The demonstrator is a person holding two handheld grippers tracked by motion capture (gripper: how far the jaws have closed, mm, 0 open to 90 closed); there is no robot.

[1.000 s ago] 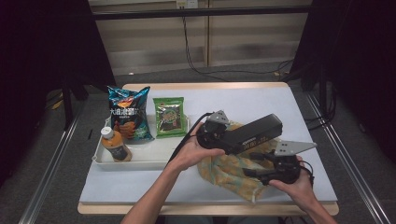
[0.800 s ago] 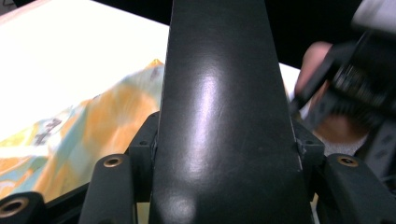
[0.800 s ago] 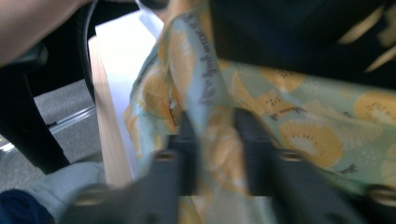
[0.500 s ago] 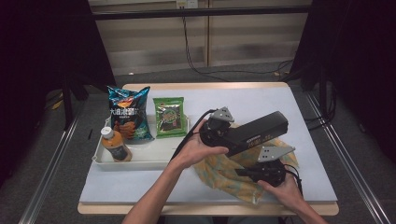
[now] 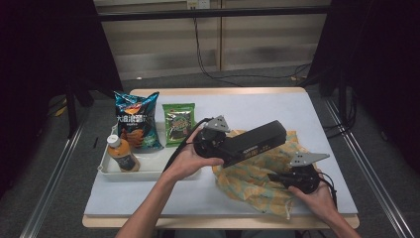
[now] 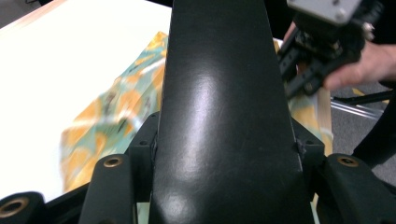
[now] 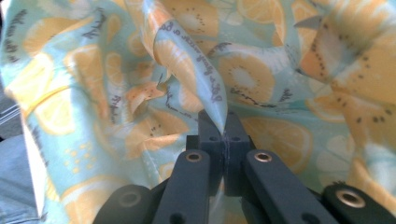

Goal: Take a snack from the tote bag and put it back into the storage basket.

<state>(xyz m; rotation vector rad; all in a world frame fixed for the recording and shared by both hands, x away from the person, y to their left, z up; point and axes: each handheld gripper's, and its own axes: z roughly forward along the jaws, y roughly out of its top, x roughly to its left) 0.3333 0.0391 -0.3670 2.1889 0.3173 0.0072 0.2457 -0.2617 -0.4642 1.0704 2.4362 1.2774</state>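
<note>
A long black box point(image 5: 257, 141) hangs tilted above a cloth bag point(image 5: 247, 178) printed with orange and kiwi slices, at the table's right front. My left gripper point(image 5: 225, 148) is shut on the box's left end. In the left gripper view the box point(image 6: 219, 93) runs up the middle between the jaws, with the bag point(image 6: 107, 116) below. My right gripper point(image 5: 275, 176) sits low at the bag's front right, shut on a raised fold of the cloth point(image 7: 205, 79); its jaws point(image 7: 224, 128) pinch that fold. The right gripper point(image 6: 303, 70) also appears past the box.
A white tray point(image 5: 106, 171) at the left holds a tea bottle point(image 5: 123, 153) and a blue chips bag point(image 5: 134, 121). A green snack packet point(image 5: 178, 124) leans beside them. The bag's drawstring hangs near the table's front edge point(image 5: 287, 213).
My left gripper has carried the black box a little to the left. My right gripper has dropped lower onto the bag and closed on a fold of cloth.
</note>
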